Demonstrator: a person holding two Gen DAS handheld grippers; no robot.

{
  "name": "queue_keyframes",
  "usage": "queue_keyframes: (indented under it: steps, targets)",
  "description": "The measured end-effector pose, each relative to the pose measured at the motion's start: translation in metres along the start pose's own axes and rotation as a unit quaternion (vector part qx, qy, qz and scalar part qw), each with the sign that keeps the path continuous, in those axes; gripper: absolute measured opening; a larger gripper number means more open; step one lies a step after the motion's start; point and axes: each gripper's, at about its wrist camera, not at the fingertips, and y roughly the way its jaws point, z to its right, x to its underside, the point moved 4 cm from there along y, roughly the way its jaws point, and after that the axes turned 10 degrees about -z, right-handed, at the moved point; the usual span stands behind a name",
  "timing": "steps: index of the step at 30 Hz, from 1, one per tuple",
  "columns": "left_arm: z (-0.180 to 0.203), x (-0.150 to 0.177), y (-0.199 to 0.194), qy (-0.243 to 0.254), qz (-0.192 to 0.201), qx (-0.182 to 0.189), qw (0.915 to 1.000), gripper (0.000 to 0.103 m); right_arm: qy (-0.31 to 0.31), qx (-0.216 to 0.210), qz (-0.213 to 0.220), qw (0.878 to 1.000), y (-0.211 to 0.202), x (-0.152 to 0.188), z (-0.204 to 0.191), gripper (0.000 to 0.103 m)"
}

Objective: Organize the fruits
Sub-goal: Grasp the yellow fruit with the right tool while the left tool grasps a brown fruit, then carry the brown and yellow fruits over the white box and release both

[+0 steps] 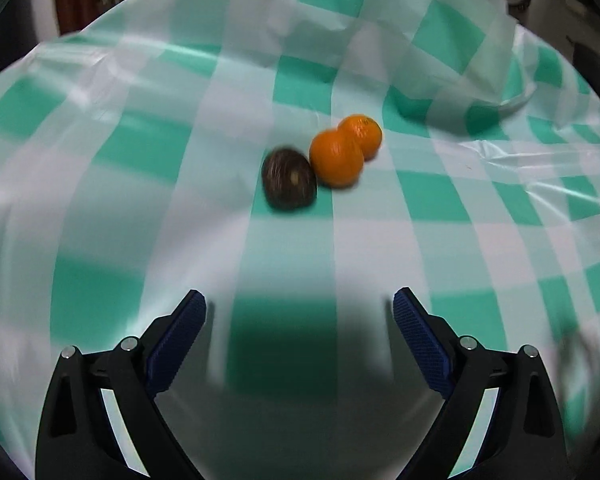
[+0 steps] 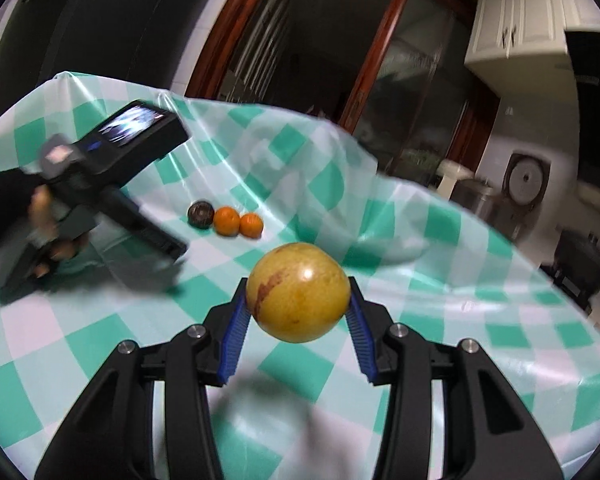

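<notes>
Between the right gripper's [image 2: 298,304] pads — yellow fruit [image 2: 298,292], clamped; clear of the tablecloth [image 2: 460,320].

From my right wrist view the left gripper [image 2: 172,248] and the hand [image 2: 48,236] holding it are smeared by blur, its fingertips indistinct, and the dark fruit [image 1: 289,179] looks blurred too.

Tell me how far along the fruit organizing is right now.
Done: a dark brown round fruit and two oranges sit in a row on the green-and-white checked tablecloth. In hand: the right tool grips a yellow round fruit with a reddish blotch above the cloth. Left: setting it down, probably by the row. The left tool is open and empty.
</notes>
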Motion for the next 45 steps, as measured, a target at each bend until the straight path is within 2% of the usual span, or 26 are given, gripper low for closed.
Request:
queue_keyframes:
  steps: [1,4,7,9,11,14,15,16,17,18,21,24,28,31,33,38,45]
  targets:
    - [-0.004,-0.01,0.003,-0.003,0.004,-0.001,1.0,0.079,0.017,-0.017,-0.015,1.0,0.003,0.002,0.006,0.047]
    - [-0.016,-0.034,0.013,-0.015,-0.001,0.016,0.9998,0.066,0.069,-0.076,-0.06,0.993,0.015,0.01,0.018,0.047]
    - [-0.012,-0.05,0.019,0.013,0.001,0.009,0.9999,0.065,0.153,-0.146,-0.111,0.971,0.034,0.022,0.038,0.047]
    - [-0.001,-0.055,0.024,0.048,-0.004,0.002,0.9988,0.065,0.192,-0.168,-0.128,0.958,0.044,0.029,0.048,0.047]
    - [0.007,-0.058,0.032,0.074,-0.01,-0.017,0.997,0.06,0.223,-0.185,-0.136,0.947,0.051,0.036,0.056,0.047]
    - [0.006,-0.062,0.037,0.07,-0.006,-0.006,0.9975,0.056,0.253,-0.197,-0.143,0.936,0.057,0.042,0.064,0.047]
    - [0.003,-0.062,0.037,0.063,-0.005,0.0,0.998,0.051,0.258,-0.201,-0.146,0.934,0.058,0.043,0.064,0.047]
    - [0.001,-0.061,0.036,0.06,-0.002,-0.001,0.9982,0.041,0.26,-0.204,-0.147,0.932,0.059,0.044,0.064,0.047]
    - [0.0,-0.059,0.035,0.059,0.0,-0.004,0.9982,0.035,0.262,-0.206,-0.147,0.932,0.06,0.043,0.064,0.047]
    - [-0.002,-0.055,0.032,0.058,0.001,-0.001,0.9983,0.035,0.263,-0.206,-0.147,0.931,0.061,0.043,0.065,0.047]
    - [-0.007,-0.028,0.017,0.042,0.003,0.0,0.9991,0.035,0.267,-0.209,-0.149,0.929,0.064,0.045,0.066,0.047]
    - [-0.005,0.014,-0.009,0.04,0.008,0.003,0.9991,0.035,0.272,-0.209,-0.152,0.927,0.066,0.046,0.066,0.047]
    - [-0.002,0.065,-0.048,0.035,0.016,0.044,0.9983,0.035,0.269,-0.202,-0.155,0.929,0.067,0.047,0.065,0.047]
    - [-0.001,0.103,-0.077,0.027,0.019,0.074,0.9967,0.035,0.25,-0.186,-0.174,0.934,0.066,0.045,0.056,0.047]
    - [-0.001,0.124,-0.09,0.029,0.022,0.076,0.9964,0.035,0.24,-0.187,-0.184,0.935,0.062,0.045,0.046,0.047]
    - [-0.006,0.179,-0.123,0.028,0.039,0.071,0.9963,0.035,0.195,-0.217,-0.183,0.939,0.026,0.045,-0.004,0.047]
    - [-0.039,0.247,-0.161,0.005,0.073,0.056,0.9958,0.035,0.133,-0.266,-0.162,0.941,-0.04,0.037,-0.085,0.047]
